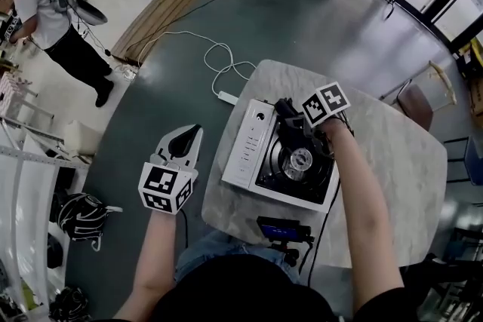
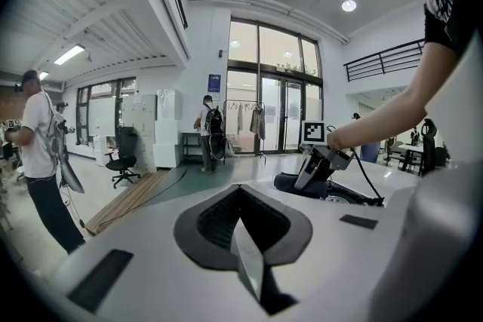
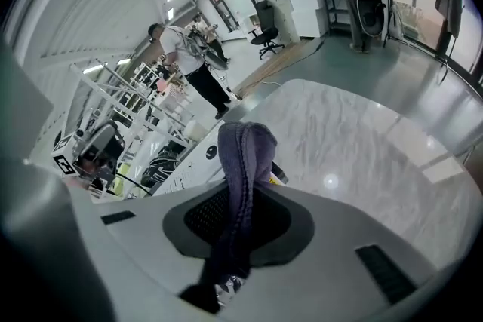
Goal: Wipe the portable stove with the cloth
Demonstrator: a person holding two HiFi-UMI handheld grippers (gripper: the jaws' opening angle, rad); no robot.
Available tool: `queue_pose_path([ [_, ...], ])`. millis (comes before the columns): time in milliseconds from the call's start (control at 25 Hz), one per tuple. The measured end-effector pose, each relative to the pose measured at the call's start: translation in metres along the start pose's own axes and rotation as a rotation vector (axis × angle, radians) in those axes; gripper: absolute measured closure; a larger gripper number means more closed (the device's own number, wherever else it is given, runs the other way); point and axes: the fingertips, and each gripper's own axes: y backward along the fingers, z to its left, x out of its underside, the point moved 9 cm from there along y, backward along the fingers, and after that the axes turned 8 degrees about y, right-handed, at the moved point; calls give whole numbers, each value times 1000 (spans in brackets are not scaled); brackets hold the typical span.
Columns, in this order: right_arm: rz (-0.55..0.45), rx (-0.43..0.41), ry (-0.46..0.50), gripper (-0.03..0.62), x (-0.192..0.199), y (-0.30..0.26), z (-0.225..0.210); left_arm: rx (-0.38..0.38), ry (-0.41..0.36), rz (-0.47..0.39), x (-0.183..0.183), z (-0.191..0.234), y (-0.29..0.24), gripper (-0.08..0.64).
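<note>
The portable stove [image 1: 260, 158], with a white control side and a black top, sits on the marble table [image 1: 392, 162]. My right gripper [image 1: 289, 117] hangs over the stove's far part, shut on a dark purple-grey cloth [image 1: 296, 129]. In the right gripper view the cloth [image 3: 243, 177] stands up between the jaws, with the stove's white panel [image 3: 185, 166] behind it. My left gripper [image 1: 186, 141] is held off the table's left edge above the floor, jaws together and holding nothing. From the left gripper view [image 2: 240, 191] the right gripper [image 2: 323, 161] and stove [image 2: 332, 194] show ahead.
A small dark device on a stand [image 1: 283, 228] sits at the table's near edge. A white cable and power strip [image 1: 226, 96] lie on the floor beyond the stove. A person [image 1: 53, 19] stands far left. Bags [image 1: 81, 213] lie at the left, and a chair [image 1: 416, 103] is at the right.
</note>
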Motion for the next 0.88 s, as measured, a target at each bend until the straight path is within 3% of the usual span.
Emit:
queue_pose_path([
  [200,48,71,-30,518,-6,-3,3,-20,4,14,4,5,2,548],
  [480,21,128,-166,518,-1,2,-5,15,-18,6,-2,-3,-7,548],
  [880,32,295,-289,518,37,32,-34,72,-34,-8,-7,-13,-20,549],
])
